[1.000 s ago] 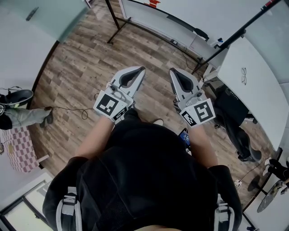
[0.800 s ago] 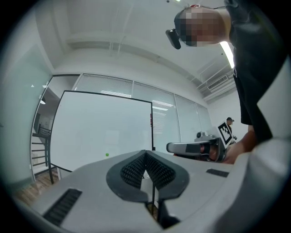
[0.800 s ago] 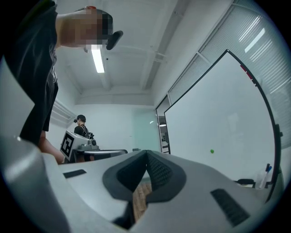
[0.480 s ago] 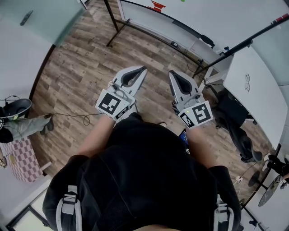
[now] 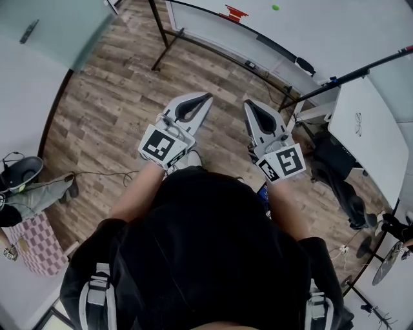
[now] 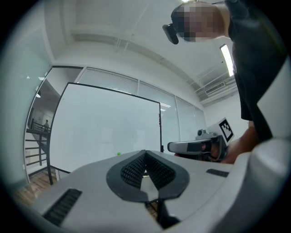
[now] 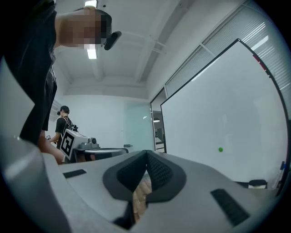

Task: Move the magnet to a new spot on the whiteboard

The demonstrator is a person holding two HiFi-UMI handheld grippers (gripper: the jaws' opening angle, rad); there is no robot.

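Note:
A small green magnet (image 5: 275,8) sticks to the whiteboard (image 5: 322,26) at the top of the head view, right of a red mark (image 5: 235,11). The same magnet (image 6: 119,154) shows low on the board in the left gripper view, and as a green dot (image 7: 220,149) in the right gripper view. My left gripper (image 5: 201,98) and right gripper (image 5: 249,104) are held side by side over the wood floor, well short of the board. Both have their jaws together with nothing between them. The left gripper's tips (image 6: 145,153) and the right gripper's tips (image 7: 146,152) point toward the board.
The board's black stand legs (image 5: 166,40) rest on the wood floor. A second white board (image 5: 371,126) stands at the right with dark gear (image 5: 339,180) below it. A cable (image 5: 97,173) and a seated person's leg (image 5: 35,193) lie at the left. Another person (image 7: 62,120) stands far off.
The view has shifted toward the whiteboard, so more of the board and the green magnet now show at the top. Both grippers stay shut and side by side.

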